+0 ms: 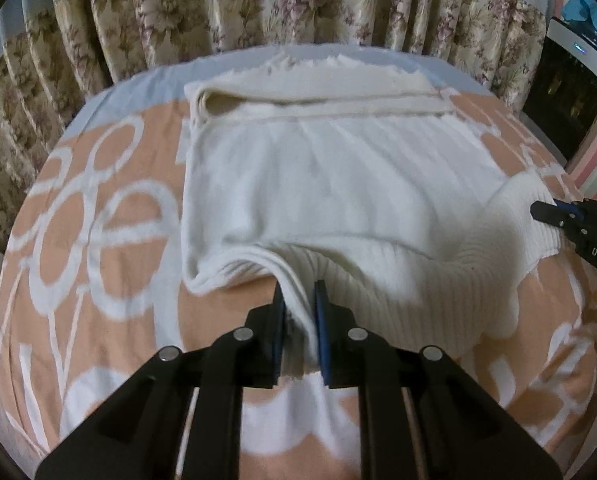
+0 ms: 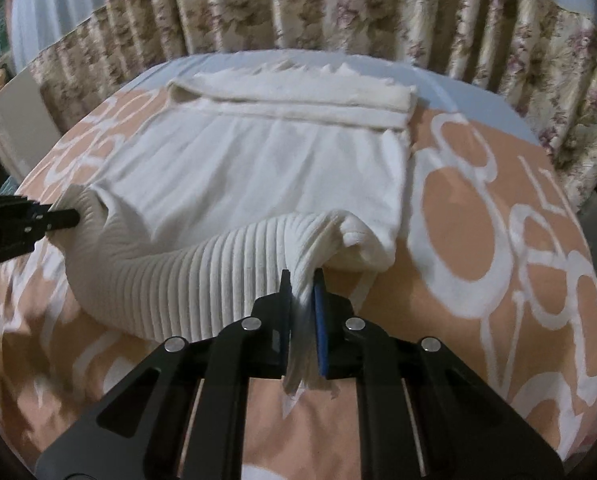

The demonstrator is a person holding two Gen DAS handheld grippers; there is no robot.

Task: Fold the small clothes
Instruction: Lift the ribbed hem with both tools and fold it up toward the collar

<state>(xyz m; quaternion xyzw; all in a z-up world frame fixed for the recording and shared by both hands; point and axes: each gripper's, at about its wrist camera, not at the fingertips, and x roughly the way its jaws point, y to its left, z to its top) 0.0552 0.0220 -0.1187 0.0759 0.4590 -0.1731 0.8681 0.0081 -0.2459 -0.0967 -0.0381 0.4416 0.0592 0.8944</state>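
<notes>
White ribbed knit sweater (image 1: 322,184) lies on the peach blanket with white flower pattern (image 1: 98,240), just ahead of both claws. The left gripper (image 1: 300,304) clamps its near hem; the right gripper (image 2: 302,288) pinches the same ribbed hem further right.

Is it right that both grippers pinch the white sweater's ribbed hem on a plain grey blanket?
Not quite: the blanket is peach with white patterns, as both wrist views show. The left gripper and right gripper do pinch the white sweater's ribbed hem.
</notes>
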